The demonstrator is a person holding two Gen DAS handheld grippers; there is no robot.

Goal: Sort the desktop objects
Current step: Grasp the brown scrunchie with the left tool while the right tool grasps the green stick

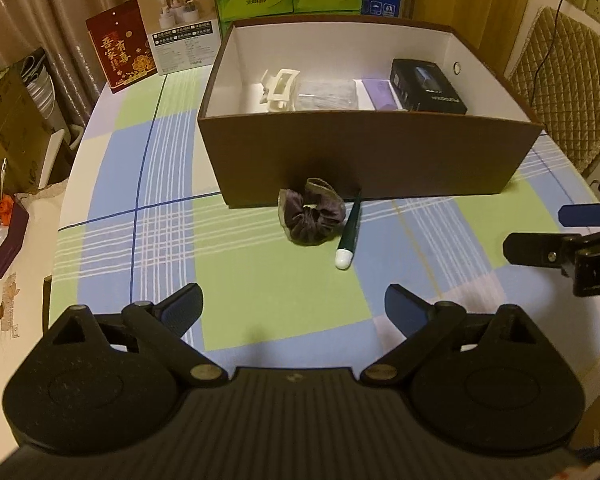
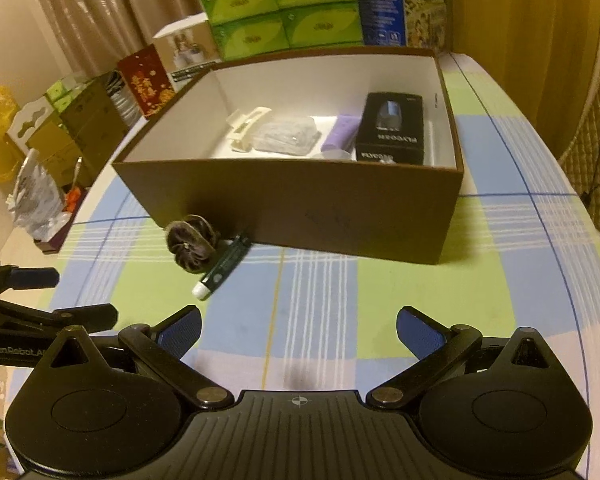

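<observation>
Both your left gripper (image 1: 294,312) and right gripper (image 2: 299,330) gape wide; "GenRobot" marks one; one scrunchie (image 1: 313,217), one tube (image 1: 349,236) at twelve o'clock.

"genrobot.ai" runs in white along the left gripper (image 2: 56,296); the red box (image 1: 121,54) carries gold chinese characters, 喜 among them; the black box's (image 2: 392,130) white lettering reads upside down, too blurred to make out
</observation>
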